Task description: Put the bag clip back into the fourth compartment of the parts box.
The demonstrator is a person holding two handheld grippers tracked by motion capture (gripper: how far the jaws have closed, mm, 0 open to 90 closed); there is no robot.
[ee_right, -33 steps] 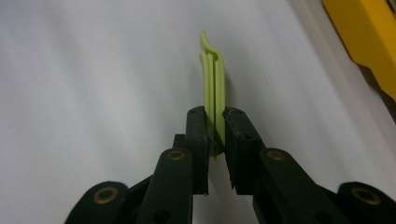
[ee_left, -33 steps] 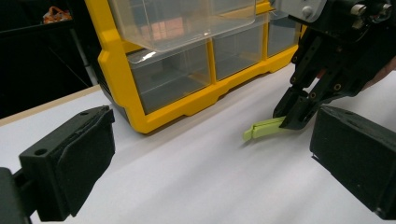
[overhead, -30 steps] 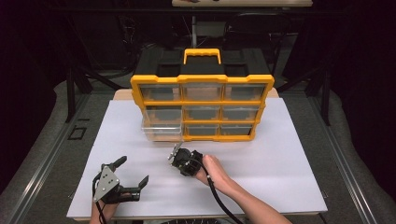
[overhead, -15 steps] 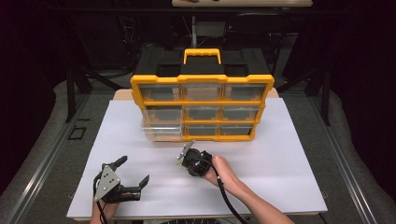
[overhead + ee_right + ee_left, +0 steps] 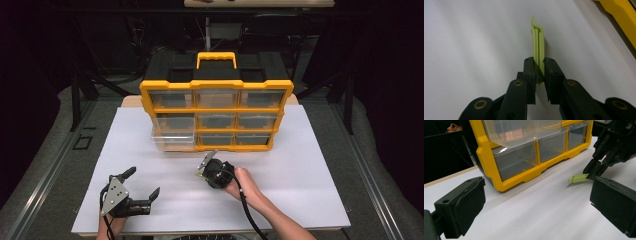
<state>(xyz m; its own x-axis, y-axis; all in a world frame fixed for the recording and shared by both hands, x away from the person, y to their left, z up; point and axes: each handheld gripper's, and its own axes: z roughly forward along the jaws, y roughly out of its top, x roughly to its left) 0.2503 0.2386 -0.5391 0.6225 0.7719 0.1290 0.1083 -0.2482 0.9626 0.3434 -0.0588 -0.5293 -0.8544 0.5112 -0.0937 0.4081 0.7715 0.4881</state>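
A thin light-green plastic piece (image 5: 537,45) lies just over the white sheet, and my right gripper (image 5: 539,68) is shut on its near end. In the left gripper view the same green piece (image 5: 578,179) sticks out from the right gripper (image 5: 599,167) close to the table. In the high view the right gripper (image 5: 202,172) is in front of the yellow organizer (image 5: 215,90), with its tips pointing left. My left gripper (image 5: 143,181) rests open near the front left, with nothing between its jaws. One clear drawer (image 5: 172,139) in the organizer's left column is pulled out.
The organizer (image 5: 489,167) has several clear drawers and a yellow handle (image 5: 216,57). It stands at the back of a white sheet (image 5: 310,170) that covers the table. Dark floor and metal rails surround the table.
My right gripper has drifted a little to the right with the green piece in it. The left gripper has stayed where it was.
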